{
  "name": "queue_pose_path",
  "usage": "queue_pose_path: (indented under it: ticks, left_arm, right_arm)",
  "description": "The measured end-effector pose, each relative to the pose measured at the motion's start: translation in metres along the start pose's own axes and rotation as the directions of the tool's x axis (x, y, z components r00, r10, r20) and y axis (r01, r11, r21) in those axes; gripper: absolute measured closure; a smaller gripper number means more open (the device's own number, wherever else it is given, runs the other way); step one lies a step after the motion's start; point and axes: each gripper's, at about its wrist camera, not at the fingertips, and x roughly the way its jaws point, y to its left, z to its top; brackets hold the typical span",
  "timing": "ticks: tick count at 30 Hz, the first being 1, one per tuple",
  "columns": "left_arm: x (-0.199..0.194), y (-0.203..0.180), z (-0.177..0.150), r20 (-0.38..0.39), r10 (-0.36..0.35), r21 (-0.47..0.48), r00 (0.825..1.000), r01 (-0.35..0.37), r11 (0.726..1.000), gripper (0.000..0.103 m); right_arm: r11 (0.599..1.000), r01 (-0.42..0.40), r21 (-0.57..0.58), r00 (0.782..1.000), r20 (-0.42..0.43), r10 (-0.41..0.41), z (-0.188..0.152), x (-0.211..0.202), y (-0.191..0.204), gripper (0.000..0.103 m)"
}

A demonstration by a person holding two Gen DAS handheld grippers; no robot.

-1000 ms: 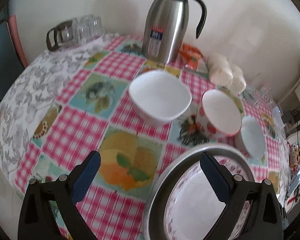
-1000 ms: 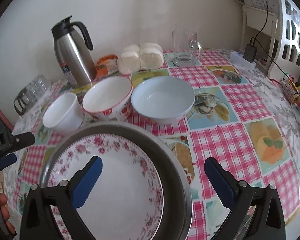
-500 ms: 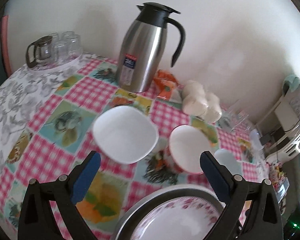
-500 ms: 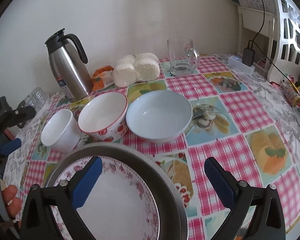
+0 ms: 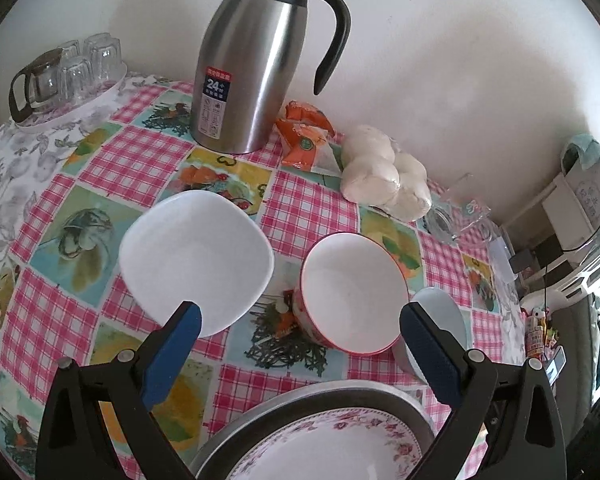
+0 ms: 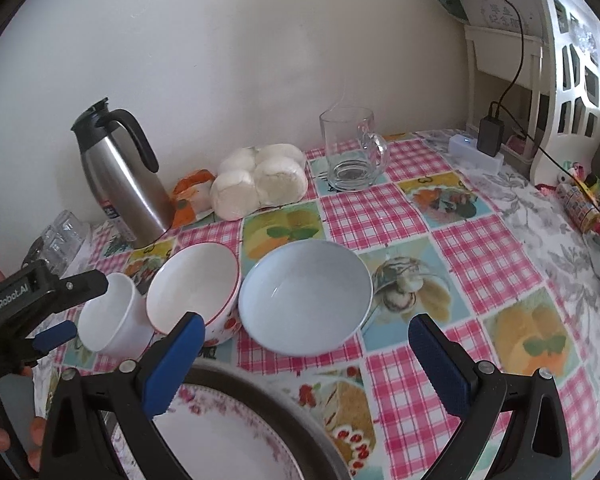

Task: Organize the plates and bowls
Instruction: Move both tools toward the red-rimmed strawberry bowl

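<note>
three bowls in a row, both claws spread wide

the left gripper (image 5: pixel 298 326) hangs above the checked tablecloth (image 5: pixel 116 160) with its blue pads far apart, grasping nothing. ahead of it sit a square white bowl (image 5: pixel 196 258) and, just to its right, a round red-rimmed bowl (image 5: pixel 350 292) with a fruit pattern on its side. a pale blue bowl (image 5: pixel 440 316) peeks out behind the right-hand finger, beside the red-rimmed one. below the fingers lies a floral-rimmed plate (image 5: pixel 332 452) resting inside a grey metal tray (image 5: pixel 300 400).

the right gripper (image 6: pixel 302 340) is likewise released, pads wide, nothing between them. from its view the pale blue bowl (image 6: pixel 306 298) stands centre, the red-rimmed bowl (image 6: pixel 194 286) close by on its left, then the square white bowl (image 6: pixel 112 322). the left gripper (image 6: pixel 40 308) shows at the left edge, near the white bowl.

along the wall stand a steel thermos jug (image 5: pixel 256 60), an orange packet (image 5: pixel 304 136), a bag of white buns (image 5: pixel 384 174) and a glass mug (image 6: pixel 350 154).
</note>
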Motion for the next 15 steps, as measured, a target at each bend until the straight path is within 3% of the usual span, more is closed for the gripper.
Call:
queue_pose_path:
  ticks: [5,9,11,15]
  left_arm:
    - [0.011,-0.004,0.004,-0.03,-0.021,-0.004,0.999,0.021,1.0,0.005]
    - [0.018,-0.01,0.005,-0.053,-0.049,0.001,0.997,0.05,0.999,0.012]
    - [0.021,-0.014,0.004,-0.067,-0.055,0.008,0.996,0.055,0.998,0.024]
    - [0.033,-0.016,0.001,-0.1,-0.07,-0.005,0.993,0.07,0.998,0.027]
  right_arm:
    - [0.999,-0.003,-0.041,1.0,-0.008,0.003,0.012,0.01,0.012,0.001]
    - [0.996,-0.029,-0.083,0.999,-0.036,0.027,0.021,0.023,0.025,0.017]
    - [0.994,-0.043,-0.098,0.998,-0.058,0.038,0.022,0.03,0.03,0.021]
    - [0.99,-0.074,-0.123,0.993,-0.105,0.061,0.028,0.044,0.04,0.034]
